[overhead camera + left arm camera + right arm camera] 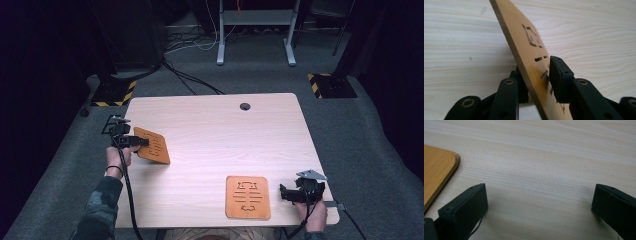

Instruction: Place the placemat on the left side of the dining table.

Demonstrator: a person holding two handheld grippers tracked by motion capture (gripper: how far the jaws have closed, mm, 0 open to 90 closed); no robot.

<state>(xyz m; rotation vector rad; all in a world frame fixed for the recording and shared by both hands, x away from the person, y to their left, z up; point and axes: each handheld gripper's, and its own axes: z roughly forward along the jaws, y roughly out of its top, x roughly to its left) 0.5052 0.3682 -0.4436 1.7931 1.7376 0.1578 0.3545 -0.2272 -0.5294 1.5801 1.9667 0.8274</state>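
Your left gripper (142, 141) sits at about nine o'clock on the table (210, 130), near its left edge, and its jaws are clamped on a wooden board (154, 146) with cut-out slots. In the left gripper view the board (529, 57) runs edge-on between your two black jaws, one pad pressed to each face, tilted steeply with its far end leaning toward eleven o'clock in that view. From the high view, the board's far side slopes down toward the tabletop while the gripped edge is raised.

A second wooden board (248, 196) of the same kind lies flat at about five o'clock on the table, close to the near edge. Your right gripper (284, 193) rests just beside its right edge, apart from it. In the right gripper view your jaws stand wide apart with bare tabletop between them, and a rounded corner of that second board (439, 167) shows at nine o'clock.
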